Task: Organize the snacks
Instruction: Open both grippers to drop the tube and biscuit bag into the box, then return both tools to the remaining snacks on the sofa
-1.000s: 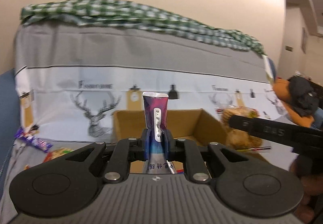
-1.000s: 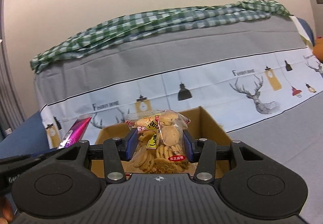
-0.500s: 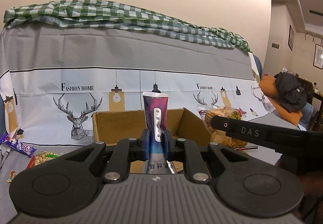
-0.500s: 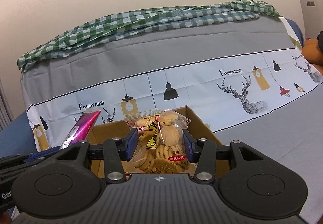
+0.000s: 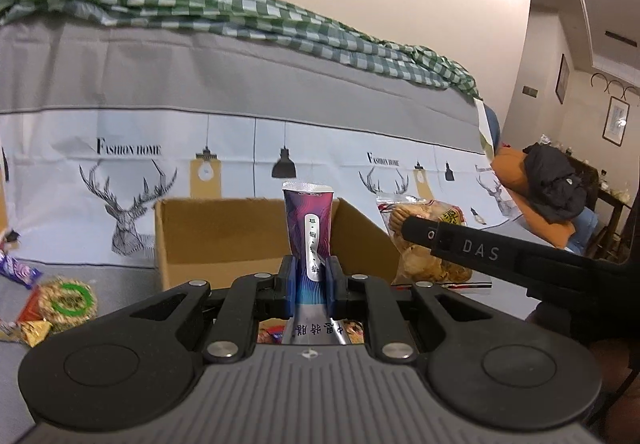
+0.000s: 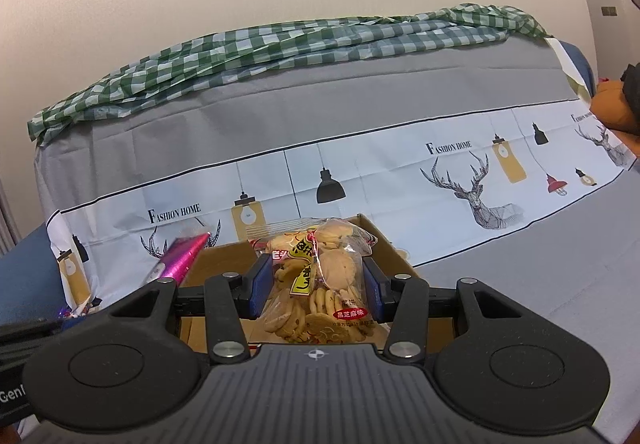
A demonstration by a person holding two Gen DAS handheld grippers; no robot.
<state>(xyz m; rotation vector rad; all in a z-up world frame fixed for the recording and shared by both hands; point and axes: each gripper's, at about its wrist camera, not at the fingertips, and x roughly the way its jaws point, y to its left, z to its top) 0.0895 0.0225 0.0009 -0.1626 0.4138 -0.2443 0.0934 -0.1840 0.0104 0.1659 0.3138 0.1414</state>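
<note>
The left claw (image 5: 311, 280) pinches a purple snack tube (image 5: 308, 228) that stands straight up, long way up and down, sealed end on top. It is held level in front of the open cardboard box (image 5: 216, 236). The right claw (image 6: 316, 290) squeezes a bag of cookies (image 6: 320, 280), also standing tall, over the box. Both claws point forward, side by side.

The cardboard box (image 5: 224, 236) floor is hiding behind the left gripper (image 5: 311, 286) body (only a red scrap is showing). The purple wrapper (image 5: 18, 271) is running off the frame's left edge.
</note>
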